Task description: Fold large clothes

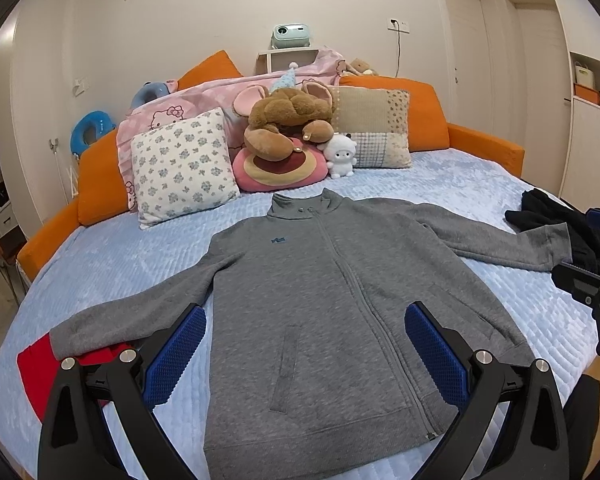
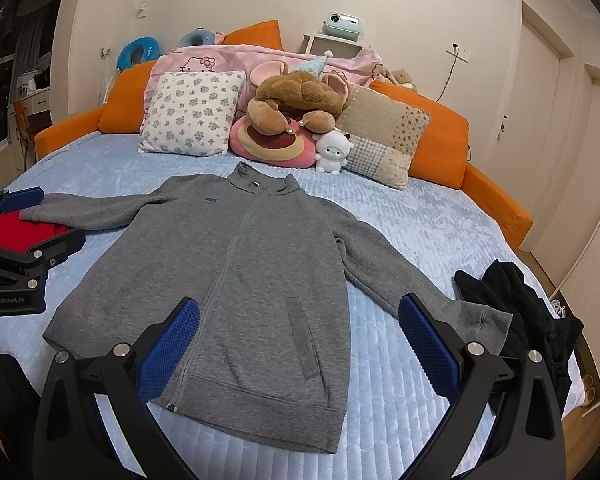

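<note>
The grey zip-front fleece jacket (image 1: pixel 320 300) lies spread flat on the light-blue quilted bed (image 1: pixel 120 256), unfolded. Both the left gripper (image 1: pixel 306 344) and right gripper (image 2: pixel 300 338) hover with fingers wide, empty. Next, I judge, each must pinch a sleeve and fold it inward.

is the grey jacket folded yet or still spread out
Spread out. The jacket lies flat, front up, on the bed, both sleeves stretched to the sides, hem unfolded. Neither claw touches it.
</note>
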Tool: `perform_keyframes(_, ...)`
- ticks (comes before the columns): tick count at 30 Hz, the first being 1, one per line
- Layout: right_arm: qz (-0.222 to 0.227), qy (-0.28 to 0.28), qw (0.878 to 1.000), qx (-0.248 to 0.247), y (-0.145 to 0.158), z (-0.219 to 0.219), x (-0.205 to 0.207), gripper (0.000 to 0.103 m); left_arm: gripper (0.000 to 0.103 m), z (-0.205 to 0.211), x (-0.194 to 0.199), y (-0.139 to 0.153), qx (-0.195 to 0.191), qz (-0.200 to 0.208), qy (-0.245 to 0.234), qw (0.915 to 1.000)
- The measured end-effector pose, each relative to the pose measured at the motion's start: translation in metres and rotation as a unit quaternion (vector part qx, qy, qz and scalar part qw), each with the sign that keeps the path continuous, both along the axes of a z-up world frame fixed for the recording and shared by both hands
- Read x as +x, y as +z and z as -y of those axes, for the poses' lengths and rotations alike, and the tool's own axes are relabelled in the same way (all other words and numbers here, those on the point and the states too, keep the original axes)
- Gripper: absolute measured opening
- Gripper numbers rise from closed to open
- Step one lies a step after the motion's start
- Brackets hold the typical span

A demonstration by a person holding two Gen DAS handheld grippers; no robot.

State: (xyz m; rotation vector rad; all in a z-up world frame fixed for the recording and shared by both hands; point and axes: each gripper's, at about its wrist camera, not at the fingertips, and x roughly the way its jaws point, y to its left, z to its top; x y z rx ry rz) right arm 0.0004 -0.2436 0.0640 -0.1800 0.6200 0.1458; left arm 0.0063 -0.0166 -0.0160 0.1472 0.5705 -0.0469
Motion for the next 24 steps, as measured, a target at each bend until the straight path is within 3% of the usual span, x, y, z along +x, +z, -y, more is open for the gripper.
perform_keyframes(13,-0.003,-0.037,0.999,0.01,-0.011,0.035,0.017,0.099,0.101,0.029,0.035,-0.007,-0.008,-0.03,-0.025,0.9992)
perform_keyframes(17,-0.007,-0.065,0.998,0.019,-0.022,0.073,0.026,0.099,0.101,0.047,0.065,-0.019,-0.006,-0.061,-0.032,0.9976)
perform_keyframes(24,-0.031,-0.107,0.991,0.077,-0.051,0.165,0.046,0.098,0.101,0.081,0.138,-0.051,-0.058,-0.143,-0.054,0.9866)
